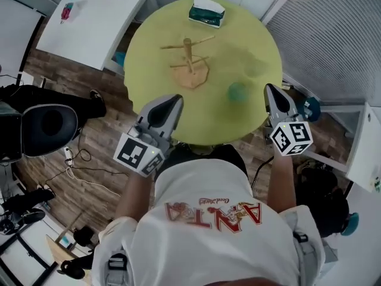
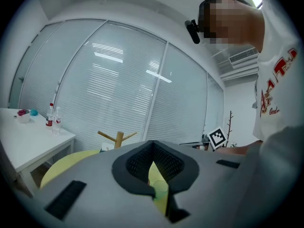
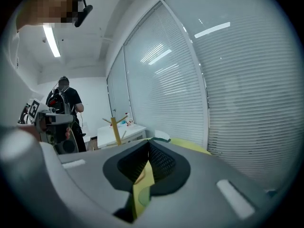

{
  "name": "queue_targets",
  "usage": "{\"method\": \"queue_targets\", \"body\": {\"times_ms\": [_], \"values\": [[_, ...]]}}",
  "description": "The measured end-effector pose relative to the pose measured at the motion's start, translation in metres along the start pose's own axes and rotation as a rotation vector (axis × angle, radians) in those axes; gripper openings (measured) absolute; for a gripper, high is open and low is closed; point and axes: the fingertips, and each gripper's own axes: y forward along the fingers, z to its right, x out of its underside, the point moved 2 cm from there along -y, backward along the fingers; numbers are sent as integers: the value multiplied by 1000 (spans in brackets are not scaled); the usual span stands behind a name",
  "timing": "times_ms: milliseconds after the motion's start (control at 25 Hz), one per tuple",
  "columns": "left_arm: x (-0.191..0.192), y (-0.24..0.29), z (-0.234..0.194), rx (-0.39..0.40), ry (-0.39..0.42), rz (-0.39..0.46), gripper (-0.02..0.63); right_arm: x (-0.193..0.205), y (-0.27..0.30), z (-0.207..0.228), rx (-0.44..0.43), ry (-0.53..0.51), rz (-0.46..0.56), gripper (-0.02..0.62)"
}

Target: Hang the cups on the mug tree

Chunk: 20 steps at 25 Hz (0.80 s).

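A wooden mug tree [image 1: 189, 55] stands near the middle of the round yellow-green table [image 1: 155, 40], with no cup on its pegs. A green cup [image 1: 239, 92] sits on the table to its right, toward the near edge. A paler, blurred cup-like shape [image 1: 257, 68] lies just beyond it. My left gripper [image 1: 174, 102] hovers over the table's near-left edge, shut and empty. At the near-right edge is my right gripper [image 1: 271, 90], also shut and empty, right of the green cup. The tree [image 2: 118, 137] shows past the left gripper [image 2: 153, 152]. It also shows [image 3: 114, 127] beyond the right gripper [image 3: 148, 148].
A tissue box [image 1: 206, 12] sits at the table's far edge. A white table [image 1: 95, 16] with bottles stands at the back left and a black chair [image 1: 50, 124] at the left. Window blinds [image 1: 333, 34] run along the right. A person [image 3: 64, 103] stands in the background.
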Motion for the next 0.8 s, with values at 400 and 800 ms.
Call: {"method": "queue_targets", "body": {"times_ms": [400, 800], "values": [[12, 37, 15, -134, -56, -14, 8, 46, 75, 75, -31, -105, -269, 214], [23, 42, 0, -202, -88, -27, 8, 152, 159, 124, 30, -175, -586, 318]]}}
